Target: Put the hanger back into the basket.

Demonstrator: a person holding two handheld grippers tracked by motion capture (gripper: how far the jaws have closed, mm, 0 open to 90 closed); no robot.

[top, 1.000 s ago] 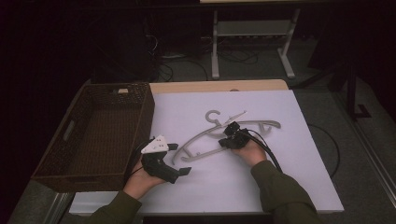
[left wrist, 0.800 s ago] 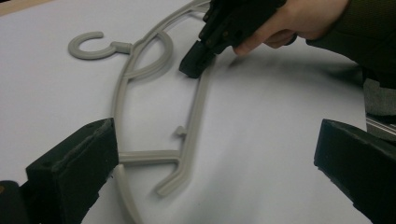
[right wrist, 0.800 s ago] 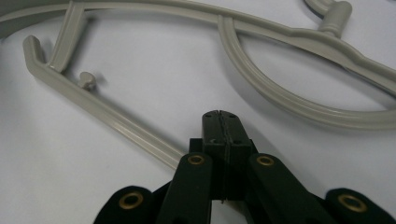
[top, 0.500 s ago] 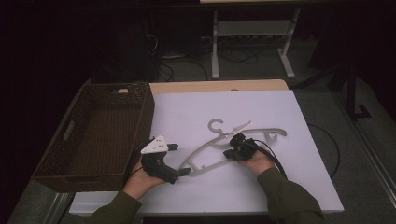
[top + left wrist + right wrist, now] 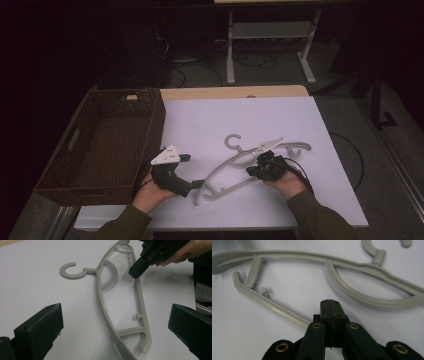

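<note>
A grey plastic hanger [image 5: 231,187] lies flat on the white table [image 5: 210,120], its hook pointing to the far side. My right gripper [image 5: 252,171] is shut on the hanger's lower bar near its middle; in the right gripper view the jaws [image 5: 329,302] meet with the bar [image 5: 274,306] running in from the left. My left gripper [image 5: 191,171] is open just left of the hanger's near end. In the left gripper view its wide-apart jaws [image 5: 116,317] frame the hanger [image 5: 103,307], with the right gripper [image 5: 136,271] farther off on the bar.
A deep brown wicker basket [image 5: 157,120] stands along the table's left side, close to my left hand. A metal stand [image 5: 270,50] and cables sit on the dark floor beyond the far edge.
The right gripper has drawn the hanger nearer to the person and slightly right. The left gripper has barely moved and stays open.
</note>
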